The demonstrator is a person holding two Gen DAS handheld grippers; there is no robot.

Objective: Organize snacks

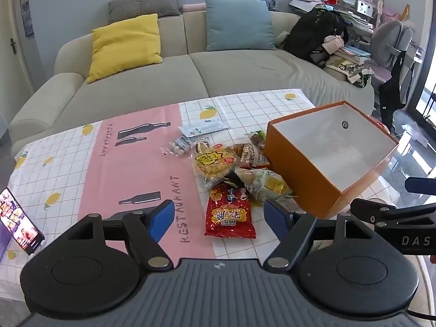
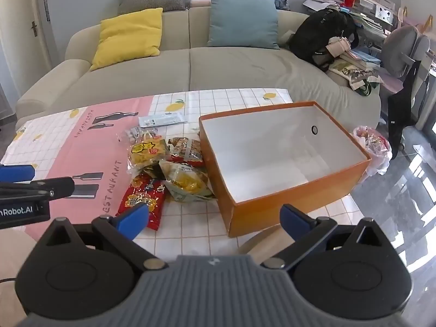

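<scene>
Several snack packets lie in a pile on the table: a red packet nearest me, a yellow-green bag, a yellow bag and a brown packet behind. An open orange box with a white, empty inside stands right of the pile. My left gripper is open and empty, just before the red packet. My right gripper is open and empty, before the box's near corner.
The table has a pink and white checked cloth. A white flat packet and a small clear bag lie behind the pile. A phone stands at the left edge. A sofa with cushions is behind; a bagged bin stands right.
</scene>
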